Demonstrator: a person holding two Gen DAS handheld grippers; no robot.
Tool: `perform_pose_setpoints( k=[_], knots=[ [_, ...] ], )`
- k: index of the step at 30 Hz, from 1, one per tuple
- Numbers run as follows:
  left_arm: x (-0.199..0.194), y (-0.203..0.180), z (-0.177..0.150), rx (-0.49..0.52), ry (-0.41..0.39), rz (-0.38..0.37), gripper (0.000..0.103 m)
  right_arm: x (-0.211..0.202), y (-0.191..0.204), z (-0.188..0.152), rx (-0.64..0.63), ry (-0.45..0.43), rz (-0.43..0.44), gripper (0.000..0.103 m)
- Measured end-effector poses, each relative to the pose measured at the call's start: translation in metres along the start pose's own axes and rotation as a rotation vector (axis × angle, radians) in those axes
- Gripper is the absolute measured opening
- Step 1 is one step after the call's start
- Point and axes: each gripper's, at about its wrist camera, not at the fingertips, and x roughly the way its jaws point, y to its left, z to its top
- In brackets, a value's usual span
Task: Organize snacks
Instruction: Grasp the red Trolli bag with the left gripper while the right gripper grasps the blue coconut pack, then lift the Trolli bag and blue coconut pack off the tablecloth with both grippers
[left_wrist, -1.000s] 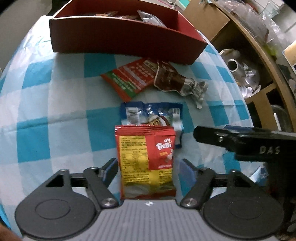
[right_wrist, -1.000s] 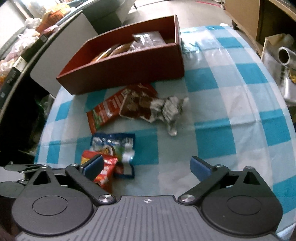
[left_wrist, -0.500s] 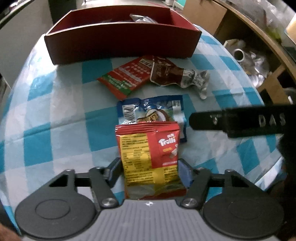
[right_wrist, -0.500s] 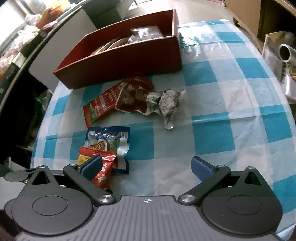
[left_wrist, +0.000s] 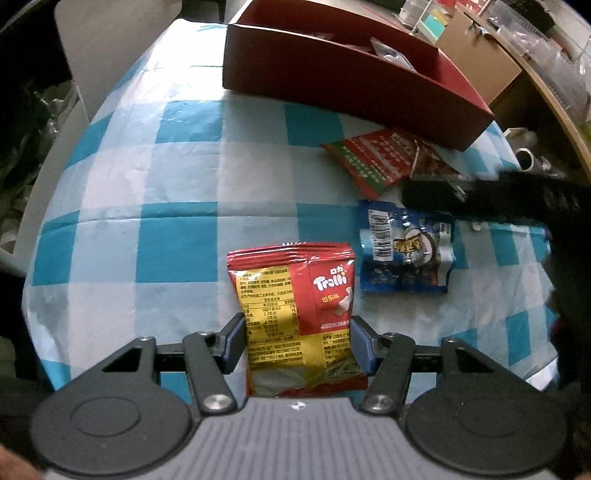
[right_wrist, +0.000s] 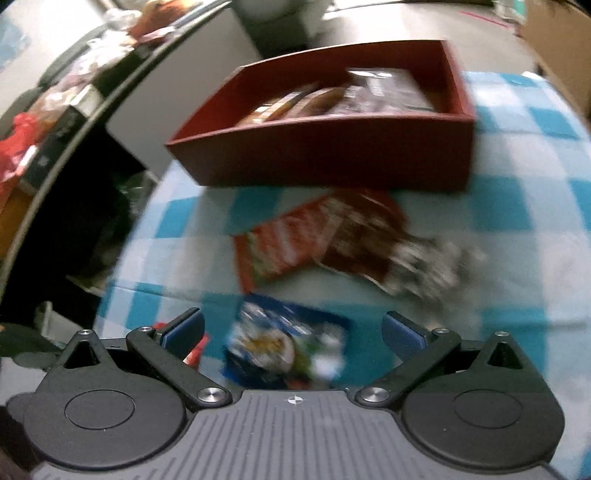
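My left gripper (left_wrist: 297, 341) points steeply down, its jaws closing on the red Trolli gummy bag (left_wrist: 295, 314) above the checked tablecloth (left_wrist: 177, 229). My right gripper (right_wrist: 293, 332) hangs spread over the blue snack packet (right_wrist: 288, 347), the red box (right_wrist: 332, 155) beyond.

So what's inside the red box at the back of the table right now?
The red box already holds several snack packets, brownish and clear wrappers lying along its far side. The picture is blurred, so their count and labels are unclear, and the front wall hides the box's floor nearest it.
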Motion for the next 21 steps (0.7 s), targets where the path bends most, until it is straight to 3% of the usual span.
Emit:
perform_pose_setpoints(
  k=[5, 9, 13, 21],
  knots=[
    [-0.001, 0.003, 0.002, -0.014, 0.004, -0.013, 0.053, 0.022, 0.004, 0.008, -0.012, 0.012, 0.062, 0.103],
    [0.002, 0.004, 0.004, -0.022, 0.013, -0.013, 0.053, 0.023, 0.008, 0.002, -0.043, 0.043, 0.049, 0.103],
    [0.001, 0.007, 0.001, -0.028, 0.024, -0.015, 0.053, 0.019, 0.016, -0.011, -0.093, 0.061, -0.064, 0.103],
    [-0.001, 0.008, -0.001, -0.028, 0.026, -0.019, 0.053, 0.028, 0.038, -0.022, -0.149, 0.052, -0.184, 0.103]
  ],
)
